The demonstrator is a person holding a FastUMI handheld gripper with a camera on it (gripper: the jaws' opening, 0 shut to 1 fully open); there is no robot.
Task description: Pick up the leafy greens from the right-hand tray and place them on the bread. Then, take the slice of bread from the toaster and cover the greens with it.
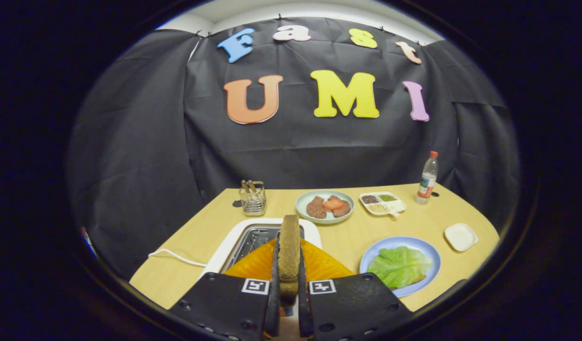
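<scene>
Bread slice (pixel 289 246) stands on edge between the fingers of the tool (pixel 289 303), which we see clamped on it from both sides, above the white toaster (pixel 253 237). Right of the fingers, leafy greens (pixel 398 266) cover bread on a blue plate (pixel 425 246). We read no writing on the bottle (pixel 427 179).

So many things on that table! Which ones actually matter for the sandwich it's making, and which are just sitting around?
In the job:
- bread slice, clamped upright between the gripper fingers
- toaster, just beyond them
- leafy greens lying on bread on the blue plate

Just lying about:
- plate of meat and tomato
- divided seasoning tray
- bottle
- small white dish
- wire utensil holder
</scene>
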